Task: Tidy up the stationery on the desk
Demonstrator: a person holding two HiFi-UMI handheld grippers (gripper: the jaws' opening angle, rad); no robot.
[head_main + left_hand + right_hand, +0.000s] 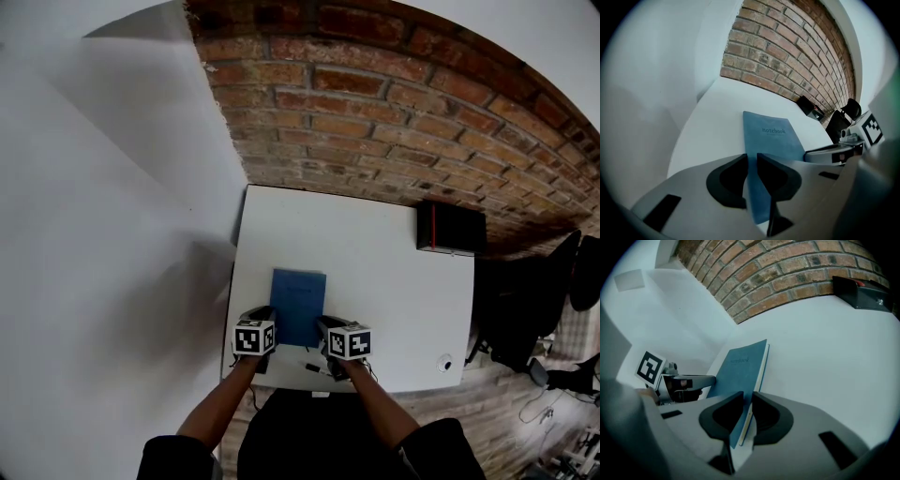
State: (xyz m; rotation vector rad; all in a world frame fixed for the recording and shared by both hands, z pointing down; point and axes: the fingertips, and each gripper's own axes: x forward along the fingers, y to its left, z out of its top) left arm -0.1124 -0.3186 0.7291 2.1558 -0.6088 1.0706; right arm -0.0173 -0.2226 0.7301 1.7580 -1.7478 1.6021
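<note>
Notebook point(298, 305): we count one, blue; our left claw point(751, 158) and right claw point(747, 397) each pinch a near corner, jaws nearly together.

Left gripper point(751, 158): jaws are pressing on the near left corner of the blue notebook point(298, 298), pointing forward and down.
Right gripper point(747, 397): jaws are clamping the near right corner of it, also tilting down.
Left forearm point(218, 405): is reaching forward, bare.
Right forearm point(382, 410): is reaching forward, bare, beside the left one.
</note>
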